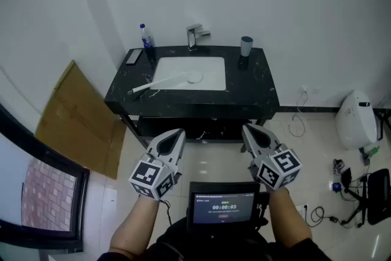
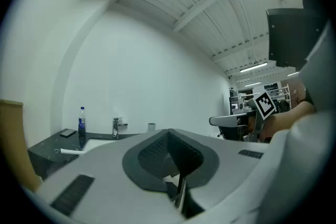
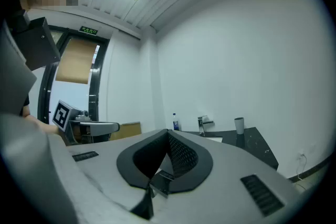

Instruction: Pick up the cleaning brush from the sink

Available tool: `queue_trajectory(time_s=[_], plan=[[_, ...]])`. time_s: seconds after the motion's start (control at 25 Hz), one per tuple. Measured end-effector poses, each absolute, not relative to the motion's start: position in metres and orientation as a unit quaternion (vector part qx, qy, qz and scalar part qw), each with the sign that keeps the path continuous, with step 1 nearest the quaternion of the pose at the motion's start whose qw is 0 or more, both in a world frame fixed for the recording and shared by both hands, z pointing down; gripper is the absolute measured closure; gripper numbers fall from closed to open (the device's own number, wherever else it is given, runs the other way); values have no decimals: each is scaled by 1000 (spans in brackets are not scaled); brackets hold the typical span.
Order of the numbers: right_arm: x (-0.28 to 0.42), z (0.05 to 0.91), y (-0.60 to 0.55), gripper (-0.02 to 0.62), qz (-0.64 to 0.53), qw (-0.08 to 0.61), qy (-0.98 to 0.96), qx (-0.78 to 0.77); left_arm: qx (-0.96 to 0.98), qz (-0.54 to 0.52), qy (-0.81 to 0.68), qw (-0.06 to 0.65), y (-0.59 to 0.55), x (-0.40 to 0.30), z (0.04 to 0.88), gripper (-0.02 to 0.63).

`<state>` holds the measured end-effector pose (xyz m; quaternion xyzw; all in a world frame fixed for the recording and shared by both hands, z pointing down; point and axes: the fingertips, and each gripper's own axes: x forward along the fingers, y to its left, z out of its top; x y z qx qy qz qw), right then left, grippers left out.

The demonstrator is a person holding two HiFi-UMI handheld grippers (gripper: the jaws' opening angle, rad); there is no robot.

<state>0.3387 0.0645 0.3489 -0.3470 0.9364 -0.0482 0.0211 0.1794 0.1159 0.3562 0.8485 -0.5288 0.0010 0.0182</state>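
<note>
The cleaning brush point(image 1: 177, 79) is white and lies across the white sink point(image 1: 211, 67), its round head in the basin and its long handle out over the left of the black counter point(image 1: 256, 85). In the left gripper view the handle end of the brush point(image 2: 68, 151) shows far off at the counter's edge. My left gripper point(image 1: 178, 132) and right gripper point(image 1: 247, 129) hover side by side well in front of the vanity, pointing level at it. Both are shut with nothing between the jaws.
A faucet point(image 1: 194, 35) stands behind the sink, with a blue bottle point(image 1: 146, 38) and a dark flat object point(image 1: 133, 57) at the left and a grey cup point(image 1: 246, 45) at the right. Cardboard point(image 1: 79, 119) leans on the left wall. A white appliance point(image 1: 357, 119) and cables lie at the right.
</note>
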Motion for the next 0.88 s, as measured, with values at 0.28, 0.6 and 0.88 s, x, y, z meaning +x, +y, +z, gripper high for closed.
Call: queue_trajectory(time_s=[0.28, 0.6, 0.88], plan=[[292, 352, 59, 588, -46, 15, 939, -340, 846, 14, -533, 0, 113, 123, 352, 598], [213, 351, 39, 588, -28, -1, 945, -325, 843, 7, -537, 12, 90, 42, 355, 598], [181, 351, -14, 588, -44, 3, 950, -310, 839, 20, -544, -4, 44, 14, 340, 598]])
